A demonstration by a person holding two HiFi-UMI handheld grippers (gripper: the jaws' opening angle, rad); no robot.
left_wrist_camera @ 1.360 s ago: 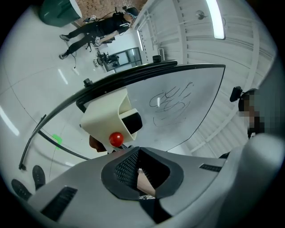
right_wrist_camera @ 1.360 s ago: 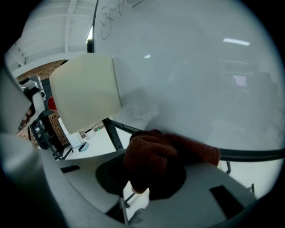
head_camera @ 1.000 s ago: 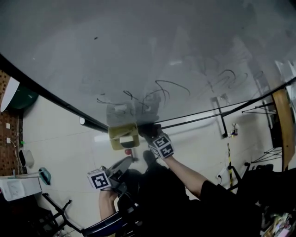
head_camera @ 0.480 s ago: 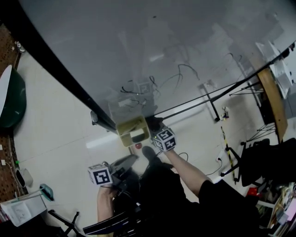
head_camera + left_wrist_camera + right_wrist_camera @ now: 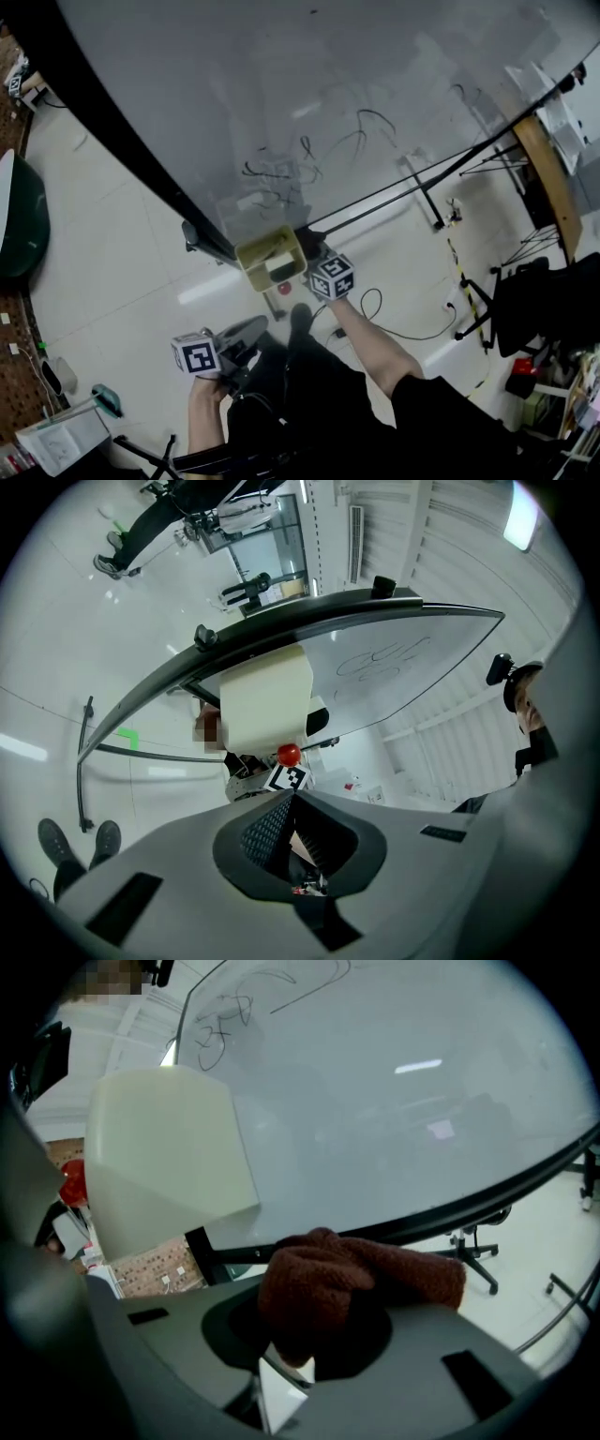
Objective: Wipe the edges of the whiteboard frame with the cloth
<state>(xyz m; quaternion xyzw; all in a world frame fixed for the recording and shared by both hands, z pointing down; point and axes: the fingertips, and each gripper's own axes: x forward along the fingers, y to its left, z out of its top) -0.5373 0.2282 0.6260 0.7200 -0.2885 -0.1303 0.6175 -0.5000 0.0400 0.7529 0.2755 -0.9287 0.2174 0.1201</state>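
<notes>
Rust-brown knitted cloth (image 5: 349, 1277) bulges out of the right hand-held gripper (image 5: 314, 1333), whose jaws pinch it. Its free end lies against the black frame (image 5: 487, 1199) that runs along the edge of the whiteboard (image 5: 394, 1072). Only the right gripper view shows the cloth's colour and weave. In the head view the right hand-held gripper (image 5: 307, 247) is a dark tip at the frame (image 5: 112, 141), just beside a pale yellowish box (image 5: 272, 261) that sits on the same edge, and the cloth cannot be told apart there.

The head view alone shows both tools together. The left hand-held gripper (image 5: 255, 327) hangs lower over the pale floor (image 5: 112, 272), well apart from the board (image 5: 328, 84). In the left gripper view the jaws of that hand-held gripper (image 5: 286, 801) are pressed together at their tips with nothing between them. They look up at the box (image 5: 265, 705), a small red ball (image 5: 289, 754) under it and dark scribbles (image 5: 380, 658) on the board.
</notes>
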